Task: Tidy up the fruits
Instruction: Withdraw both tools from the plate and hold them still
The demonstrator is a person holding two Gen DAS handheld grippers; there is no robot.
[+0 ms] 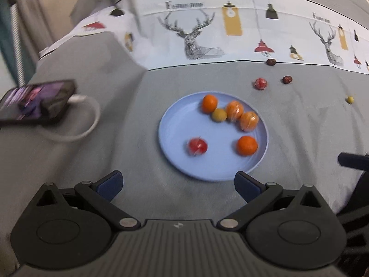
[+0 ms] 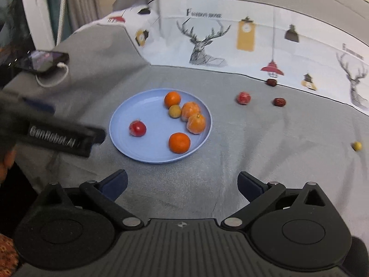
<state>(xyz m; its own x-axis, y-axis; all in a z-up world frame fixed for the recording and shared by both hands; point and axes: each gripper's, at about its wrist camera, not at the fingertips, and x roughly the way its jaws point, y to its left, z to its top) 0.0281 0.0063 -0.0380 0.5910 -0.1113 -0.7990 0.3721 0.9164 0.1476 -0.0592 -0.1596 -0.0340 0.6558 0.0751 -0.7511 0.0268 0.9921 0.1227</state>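
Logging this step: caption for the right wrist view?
Open right gripper faces blue plate holding six fruits; four more fruits lie on the grey cloth.

A blue plate (image 2: 120, 124) holds four oranges (image 2: 179, 142), a red fruit (image 2: 137, 128) and a yellow-green one (image 2: 174, 111); two dates (image 2: 279, 102) lie outside

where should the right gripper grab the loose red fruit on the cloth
Grip the red fruit across its round middle, coming from above with the jaws wide. It sits alone on the grey cloth, right of the plate, with open space all round, so fingers fit on either side. It looks wrapped in shiny film, so it may slip; close gently. The right gripper is open already.
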